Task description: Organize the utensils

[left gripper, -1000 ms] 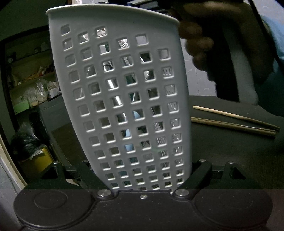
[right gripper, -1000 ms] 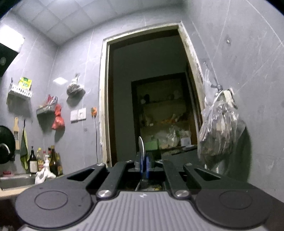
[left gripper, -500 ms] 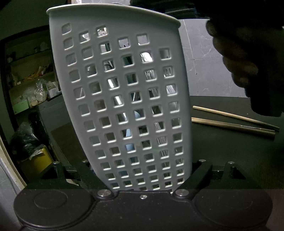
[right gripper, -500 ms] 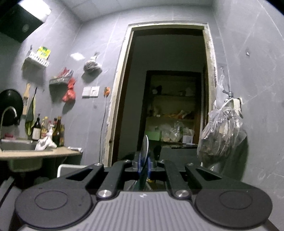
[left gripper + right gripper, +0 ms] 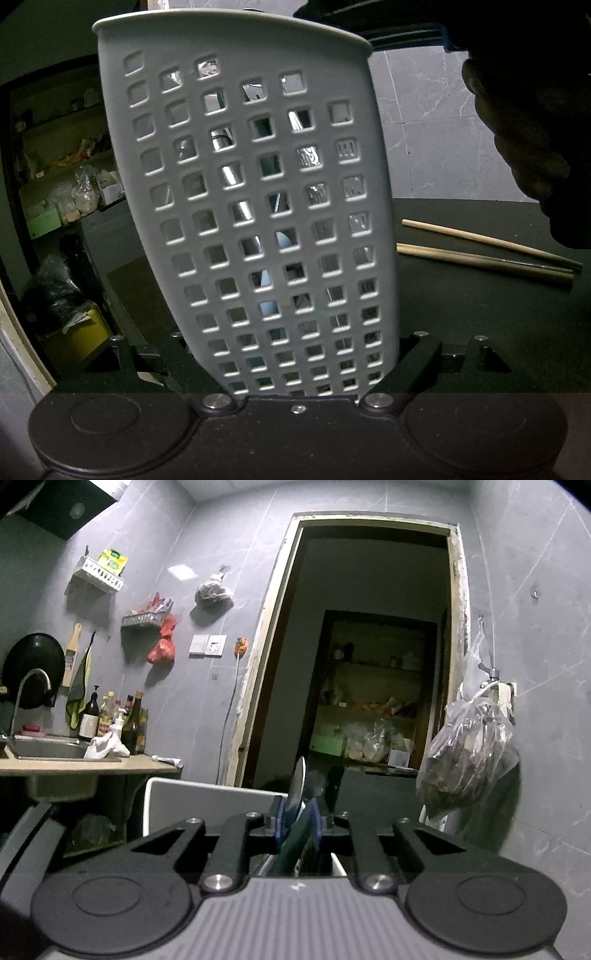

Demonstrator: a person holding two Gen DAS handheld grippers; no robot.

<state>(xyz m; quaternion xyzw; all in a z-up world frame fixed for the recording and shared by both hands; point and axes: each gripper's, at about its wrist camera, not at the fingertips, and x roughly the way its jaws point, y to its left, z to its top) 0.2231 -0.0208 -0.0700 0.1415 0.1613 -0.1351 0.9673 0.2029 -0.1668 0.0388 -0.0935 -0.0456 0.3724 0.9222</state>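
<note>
A white perforated utensil holder (image 5: 258,177) fills the left wrist view, standing upright between the fingers of my left gripper (image 5: 299,354), which is shut on its lower part. Metal utensils and something pale blue show through its holes. Above the holder's rim hangs my right gripper (image 5: 406,33), held by a dark hand (image 5: 517,147). In the right wrist view the jaws of the right gripper (image 5: 298,825) are opening. A thin metal utensil (image 5: 298,782) leans loosely between the blue pads (image 5: 281,821). The holder's white rim (image 5: 214,794) lies just beyond them.
Wooden chopsticks (image 5: 480,251) lie on the dark table (image 5: 461,314) to the right of the holder. Beyond it are a doorway (image 5: 369,664) with cluttered shelves, a sink counter (image 5: 74,764) with bottles, and a plastic bag (image 5: 469,757) hanging on the right wall.
The right gripper has shifted and rolled, so the sink side now shows more. Its pads have parted and the utensil now leans between them. The left gripper and holder have stayed still.
</note>
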